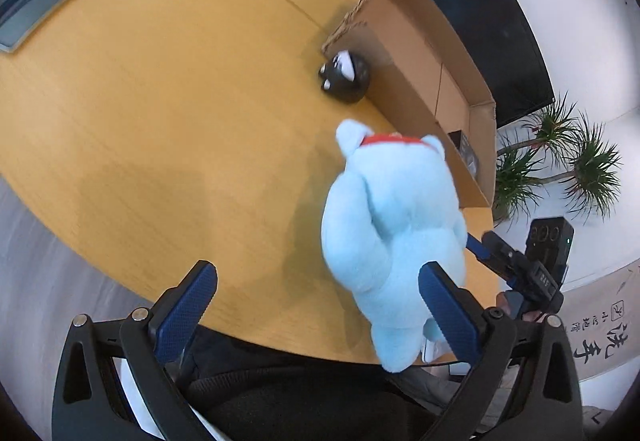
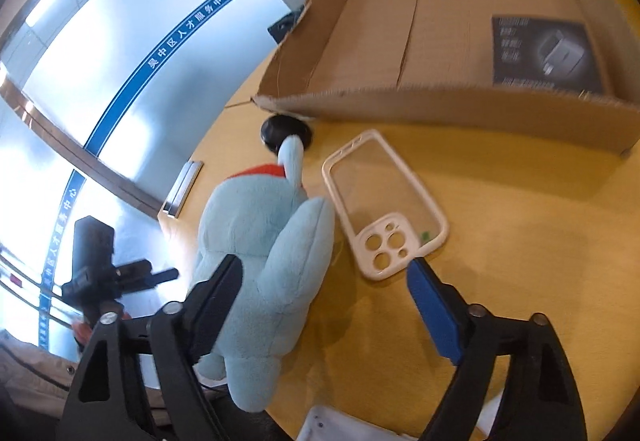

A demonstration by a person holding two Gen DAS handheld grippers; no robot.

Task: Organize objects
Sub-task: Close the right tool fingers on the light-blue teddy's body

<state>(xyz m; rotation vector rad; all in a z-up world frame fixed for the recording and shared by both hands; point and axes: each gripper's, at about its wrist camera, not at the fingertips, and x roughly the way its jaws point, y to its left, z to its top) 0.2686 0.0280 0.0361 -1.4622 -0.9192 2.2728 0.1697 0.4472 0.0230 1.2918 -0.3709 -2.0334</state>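
A light blue plush toy (image 1: pixel 394 225) with a red collar lies on the wooden table (image 1: pixel 168 113) near its front edge; it also shows in the right wrist view (image 2: pixel 264 253). My left gripper (image 1: pixel 318 299) is open, its right finger against the plush. My right gripper (image 2: pixel 326 291) is open, its left finger beside the plush. A clear phone case (image 2: pixel 384 201) with a white rim lies ahead of the right gripper. A black round toy (image 1: pixel 344 75) sits against the open cardboard box (image 1: pixel 432 81). The box (image 2: pixel 440 41) holds a dark booklet (image 2: pixel 546 55).
A grey folder (image 1: pixel 44 1) lies at the table's far left. A black monitor (image 1: pixel 500 41) and potted plants (image 1: pixel 560 165) stand beyond the box. A white object (image 2: pixel 340 425) sits at the table's near edge in the right wrist view.
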